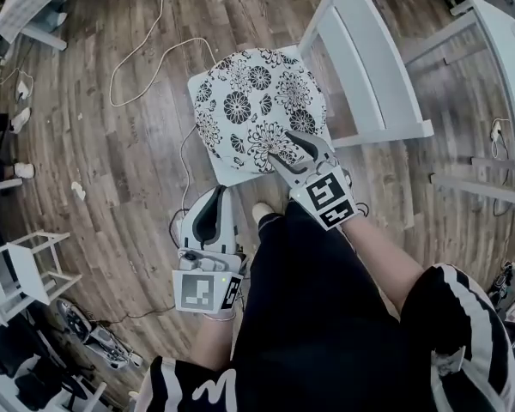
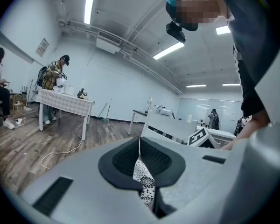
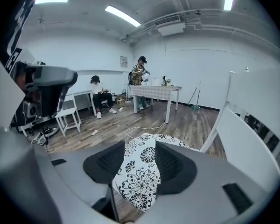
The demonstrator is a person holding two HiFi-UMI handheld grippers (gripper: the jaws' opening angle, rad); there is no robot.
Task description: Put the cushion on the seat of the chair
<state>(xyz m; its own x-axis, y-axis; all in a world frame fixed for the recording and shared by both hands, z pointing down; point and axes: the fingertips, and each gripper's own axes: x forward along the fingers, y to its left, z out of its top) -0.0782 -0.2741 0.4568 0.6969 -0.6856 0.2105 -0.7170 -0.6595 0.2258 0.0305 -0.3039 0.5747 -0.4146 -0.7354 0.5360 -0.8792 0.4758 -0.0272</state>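
R claw: right claw (image 1: pixel 296 151) clenched on the near edge of the cushion (image 1: pixel 253 101). In the right gripper view the claw (image 3: pixel 140 149) shows its jaws a moderate way apart, w/ a flap of black-and-white flower-print cushion (image 3: pixel 139 181) filling the gap and touching both dark pads (image 3: pixel 105 164). Rest of the cushion spreads out ahead of the claw, flat on the seat of the white chair (image 1: pixel 369 67). A strip of seat shows just below the cushion's left edge. Chair back stands to the claw's right & beyond it; same in the right gripper view, chair (image 3: pixel 242 139) to the right of the jaws.

L claw: left claw (image 1: pixel 213 204) closed, nothing in it. Left gripper view: jaws (image 2: pixel 140 146) meet at the tips, only a thin slit lower down, w/ a sliver of cushion print (image 2: pixel 143 178) seen through it, beyond the claw and not touching. L claw sits nearer the person than the R claw, to its left, off the cushion, over the wood floor (image 1: pixel 112 144).

Other: white cable (image 1: pixel 146 41) loops on the floor beyond & left of the L claw. Person's shoe (image 1: pixel 262 211) btw the two claws.
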